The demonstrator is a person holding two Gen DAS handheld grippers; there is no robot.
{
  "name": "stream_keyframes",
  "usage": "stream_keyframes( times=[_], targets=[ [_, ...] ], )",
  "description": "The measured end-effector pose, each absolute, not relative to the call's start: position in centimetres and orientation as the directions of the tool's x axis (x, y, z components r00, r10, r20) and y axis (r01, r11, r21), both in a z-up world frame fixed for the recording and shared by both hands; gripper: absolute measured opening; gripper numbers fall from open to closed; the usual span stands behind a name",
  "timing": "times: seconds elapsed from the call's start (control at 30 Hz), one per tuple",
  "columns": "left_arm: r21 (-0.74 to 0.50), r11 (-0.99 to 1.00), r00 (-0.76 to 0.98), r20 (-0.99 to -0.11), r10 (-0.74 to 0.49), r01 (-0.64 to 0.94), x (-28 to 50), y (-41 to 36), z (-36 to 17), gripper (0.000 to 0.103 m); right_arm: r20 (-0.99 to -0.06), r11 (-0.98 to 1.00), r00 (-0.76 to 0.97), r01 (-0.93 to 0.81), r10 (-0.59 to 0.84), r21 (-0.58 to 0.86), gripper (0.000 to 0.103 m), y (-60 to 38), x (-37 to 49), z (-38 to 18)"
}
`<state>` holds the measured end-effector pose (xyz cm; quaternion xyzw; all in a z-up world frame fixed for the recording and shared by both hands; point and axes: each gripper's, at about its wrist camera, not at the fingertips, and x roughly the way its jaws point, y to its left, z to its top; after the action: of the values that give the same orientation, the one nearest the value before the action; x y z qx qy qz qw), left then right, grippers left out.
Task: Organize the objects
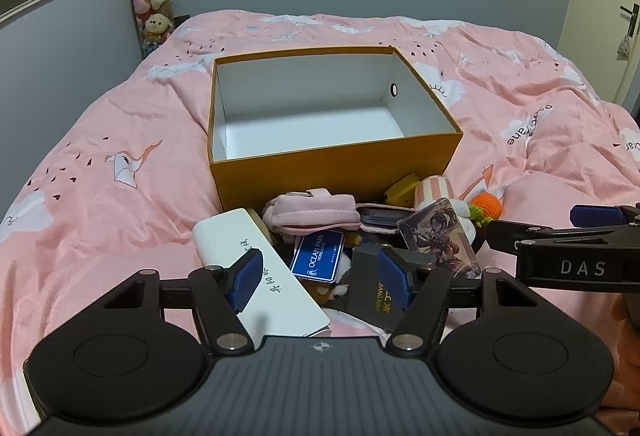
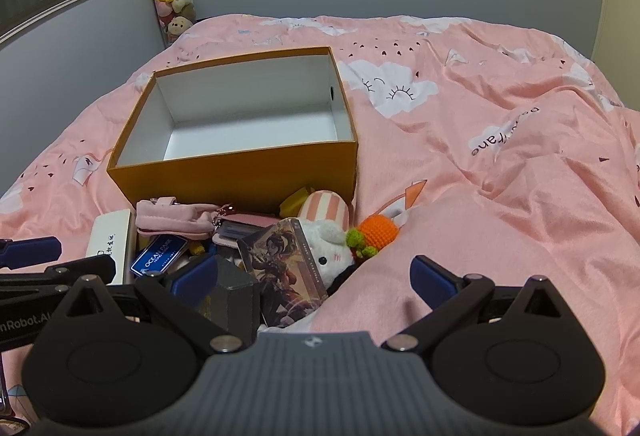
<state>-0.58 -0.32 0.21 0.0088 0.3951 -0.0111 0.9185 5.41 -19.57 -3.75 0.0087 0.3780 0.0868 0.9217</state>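
Jaws apart on left gripper [image 1: 320,276], right gripper [image 2: 314,278]; orange box [image 1: 336,171] empty.

Dim, cool indoor light with soft shadows under the orange box [image 1: 336,171]; sharp mid-frame, fisheye-bent and dark-vignetted at corners; no glare.

Matt cardboard box [image 1: 332,171], soft cloth quilt [image 1: 120,139], seemingly glossy card [image 1: 318,256].

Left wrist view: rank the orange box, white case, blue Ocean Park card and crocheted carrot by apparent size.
1. orange box
2. white case, though it lies nearer the camera
3. blue Ocean Park card
4. crocheted carrot, partly hidden, so unsure
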Motion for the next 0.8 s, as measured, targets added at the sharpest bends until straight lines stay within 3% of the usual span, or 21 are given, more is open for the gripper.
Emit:
stream_keyframes(
  times=[0.8],
  targets=[
    [-0.001, 0.999, 0.682, -0.731, -0.025, 0.035, -0.42, -0.02, -0.01, 0.076, -0.71, 0.983, 0.683, -0.164, 0.17, 0.077, 0.102, -19.33, 5.66, -3.92]
  ],
)
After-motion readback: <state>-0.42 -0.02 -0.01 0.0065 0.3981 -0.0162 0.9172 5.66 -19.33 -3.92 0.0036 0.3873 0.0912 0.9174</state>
